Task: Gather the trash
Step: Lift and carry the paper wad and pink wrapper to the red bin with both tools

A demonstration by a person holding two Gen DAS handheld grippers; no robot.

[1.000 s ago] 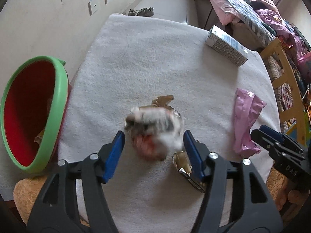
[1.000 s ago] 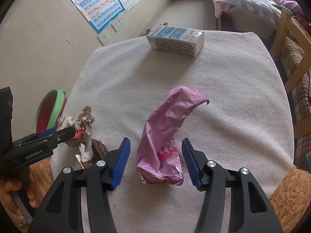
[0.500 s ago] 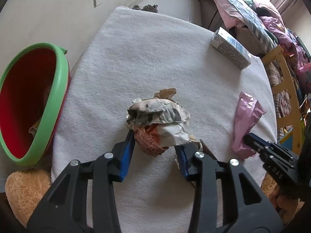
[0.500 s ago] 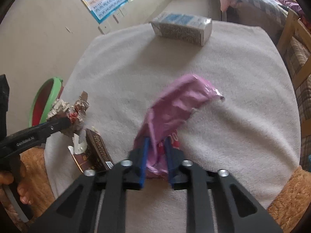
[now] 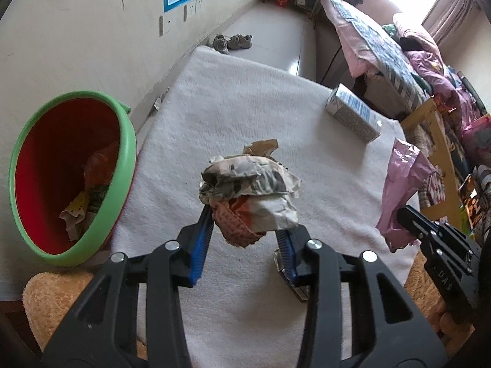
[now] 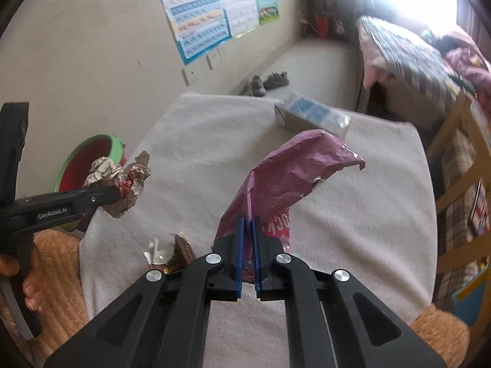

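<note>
My left gripper [image 5: 244, 230] is shut on a crumpled paper wad [image 5: 250, 184], grey, white and red, held a little above the white towel-covered table [image 5: 233, 116]. My right gripper [image 6: 248, 239] is shut on the lower end of a pink snack wrapper [image 6: 285, 181], whose top flops to the right, off the table. In the left wrist view the pink wrapper [image 5: 402, 184] hangs at the right edge; in the right wrist view the paper wad [image 6: 119, 181] shows at the left. A red bin with a green rim [image 5: 70, 178] stands left of the table with some trash inside.
A blue-and-white carton [image 5: 353, 116] lies at the table's far right. A brown chocolate wrapper [image 6: 175, 254] lies near the front edge. Wall to the left; bed and wooden chair [image 5: 435, 141] to the right. A hand [image 6: 27, 288] holds the left gripper's handle.
Both grippers closed on their trash, the left on the paper wad, the right on the pink wrapper, and both lifted them off the table.
</note>
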